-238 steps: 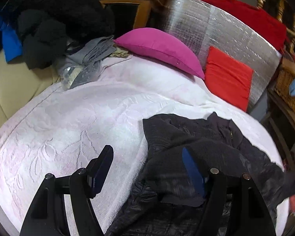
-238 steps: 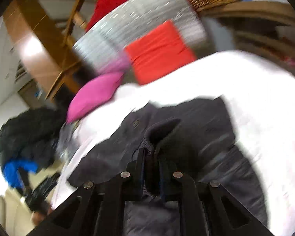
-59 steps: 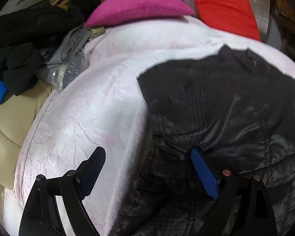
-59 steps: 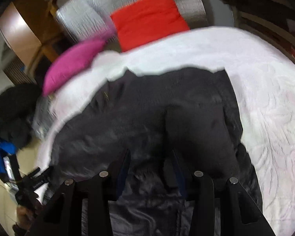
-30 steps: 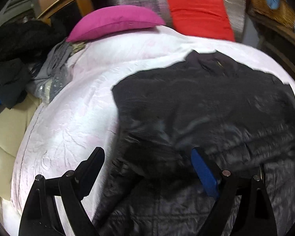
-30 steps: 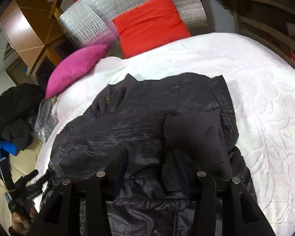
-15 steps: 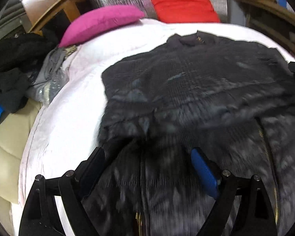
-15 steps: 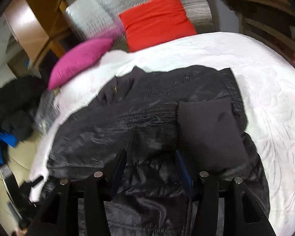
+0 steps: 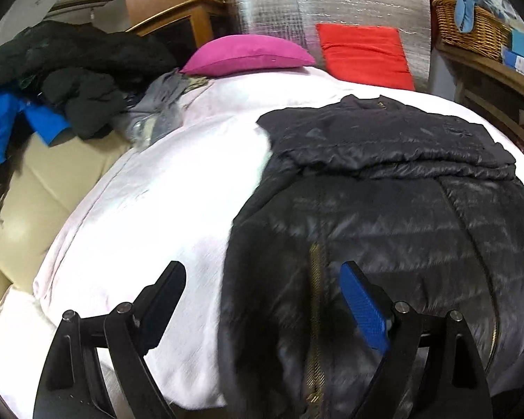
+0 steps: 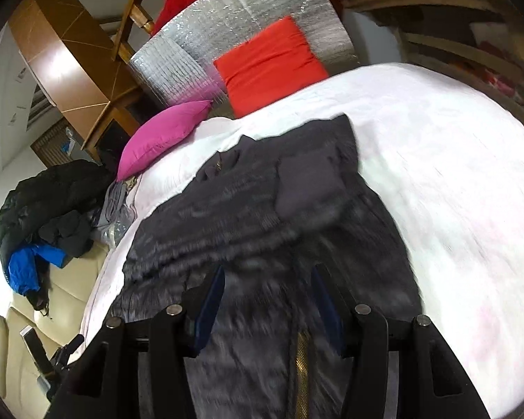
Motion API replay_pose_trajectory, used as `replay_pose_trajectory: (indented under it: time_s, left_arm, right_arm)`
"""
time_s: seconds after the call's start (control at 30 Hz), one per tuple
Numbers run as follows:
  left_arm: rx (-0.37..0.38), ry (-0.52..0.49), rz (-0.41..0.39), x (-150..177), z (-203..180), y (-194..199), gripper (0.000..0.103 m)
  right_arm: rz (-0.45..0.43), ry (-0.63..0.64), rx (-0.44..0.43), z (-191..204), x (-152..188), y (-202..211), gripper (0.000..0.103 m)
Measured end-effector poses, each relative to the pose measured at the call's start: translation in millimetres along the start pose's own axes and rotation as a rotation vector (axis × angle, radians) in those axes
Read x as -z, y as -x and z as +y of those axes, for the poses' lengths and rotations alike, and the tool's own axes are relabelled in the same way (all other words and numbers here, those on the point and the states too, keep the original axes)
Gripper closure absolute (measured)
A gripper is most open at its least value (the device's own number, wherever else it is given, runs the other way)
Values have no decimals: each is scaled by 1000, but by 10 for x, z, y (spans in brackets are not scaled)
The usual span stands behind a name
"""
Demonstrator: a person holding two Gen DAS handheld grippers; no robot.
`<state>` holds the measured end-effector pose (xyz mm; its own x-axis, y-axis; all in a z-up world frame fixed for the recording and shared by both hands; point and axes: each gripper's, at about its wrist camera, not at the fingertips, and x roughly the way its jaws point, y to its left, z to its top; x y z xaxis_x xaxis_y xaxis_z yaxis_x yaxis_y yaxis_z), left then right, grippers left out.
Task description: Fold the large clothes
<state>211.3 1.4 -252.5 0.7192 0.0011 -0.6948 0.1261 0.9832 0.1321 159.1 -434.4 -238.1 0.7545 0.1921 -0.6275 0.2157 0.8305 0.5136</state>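
jacket (image 9: 384, 216) now spread flat on bed (image 9: 164, 188), sleeves folded across chest | left gripper (image 9: 262, 300) fingers wide, empty | right gripper (image 10: 267, 300) released, fingers apart | next: fold hem.

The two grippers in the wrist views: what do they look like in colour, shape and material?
Both the left gripper and the right gripper are black linkage frames with round silver pins at the joints. Each finger carries a flat blue textured pad. No cables or sleeves show.
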Motion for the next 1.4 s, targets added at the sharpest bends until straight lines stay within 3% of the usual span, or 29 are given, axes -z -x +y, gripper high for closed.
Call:
replay_pose_trajectory:
  time_s: [0.4, 0.9, 1.1, 1.3, 1.4]
  left_arm:
    - [-14, 27, 29, 415, 217, 291, 13]
    - [4, 122, 58, 606, 636, 632, 13]
    - [80, 219, 129, 686, 736, 504, 13]
    - [169, 229, 155, 767, 604, 472, 13]
    - [175, 213, 168, 820, 496, 451, 13]
  right_arm:
    - [24, -50, 19, -393, 520, 531, 40]
    - [19, -54, -9, -528, 939, 1002, 36]
    - [46, -61, -3, -567, 983, 959, 36]
    - [86, -42, 1, -549, 1028, 889, 36]
    - [113, -38, 7, -531, 1063, 845, 36]
